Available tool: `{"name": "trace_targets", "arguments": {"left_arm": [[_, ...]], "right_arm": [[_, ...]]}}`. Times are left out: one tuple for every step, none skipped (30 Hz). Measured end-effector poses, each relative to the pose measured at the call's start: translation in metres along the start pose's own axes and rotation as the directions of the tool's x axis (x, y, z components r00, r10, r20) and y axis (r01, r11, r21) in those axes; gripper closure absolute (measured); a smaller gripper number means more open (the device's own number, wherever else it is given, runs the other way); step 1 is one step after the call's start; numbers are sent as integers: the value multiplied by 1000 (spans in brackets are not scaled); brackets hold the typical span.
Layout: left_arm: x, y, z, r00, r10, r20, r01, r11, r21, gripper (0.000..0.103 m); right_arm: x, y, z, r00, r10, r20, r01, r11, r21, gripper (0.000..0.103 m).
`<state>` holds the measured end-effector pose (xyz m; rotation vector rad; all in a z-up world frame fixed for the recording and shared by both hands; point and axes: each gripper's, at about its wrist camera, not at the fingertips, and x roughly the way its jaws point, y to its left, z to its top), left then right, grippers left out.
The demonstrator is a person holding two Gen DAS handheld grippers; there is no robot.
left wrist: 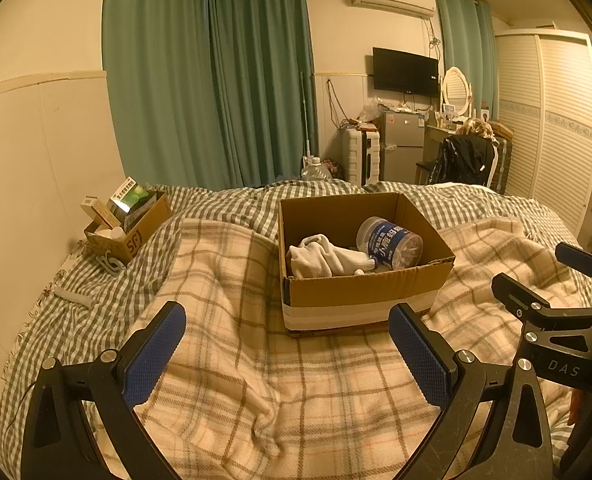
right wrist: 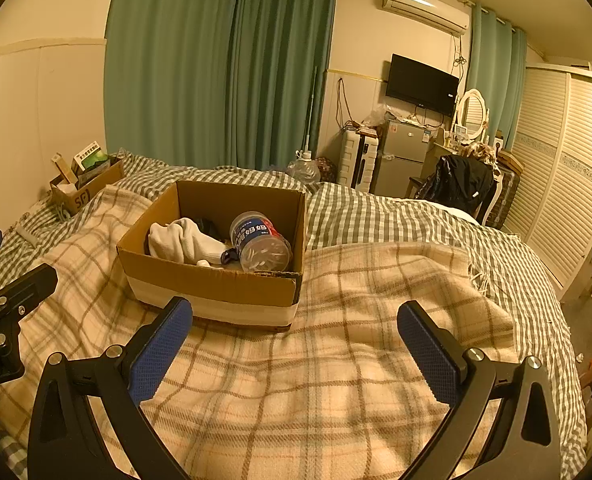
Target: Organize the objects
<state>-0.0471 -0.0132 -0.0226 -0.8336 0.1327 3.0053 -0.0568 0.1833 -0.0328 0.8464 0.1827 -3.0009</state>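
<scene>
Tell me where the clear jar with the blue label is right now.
The jar lies on its side in the right half of the open cardboard box on the bed, beside the white cloth; both wrist views show it.

Bare blanket [left wrist: 256,380] ahead, box [left wrist: 360,288] open-topped — cloth [left wrist: 324,258], jar [left wrist: 390,242] inside

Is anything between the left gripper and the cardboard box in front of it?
Nothing visible. The left gripper is open over bare plaid blanket, and the cardboard box sits just ahead of it. The right gripper, also open, is off to the side, not in the path.
</scene>
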Motion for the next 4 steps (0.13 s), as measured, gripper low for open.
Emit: {"name": "trace_targets", "arguments": {"left_arm": [[0,1,0,1000,-12,-5,12,1000,-3,0],[1,0,-1,1000,-17,-9,17,1000,-5,0],[2,1,-1,1000,-17,-12,17,1000,-8,0],[2,0,-2,1000,-15,-10,15,1000,-7,0]], "right_arm": [[0,0,0,1000,1,-1,-1,1000,-1,0],[1,0,-1,1000,2,-3,-2,1000,-2,0],[1,0,-1,1000,2,-4,-2,1000,-2,0],[1,0,-2,1000,3,-5,-3,1000,-3,0]]}}
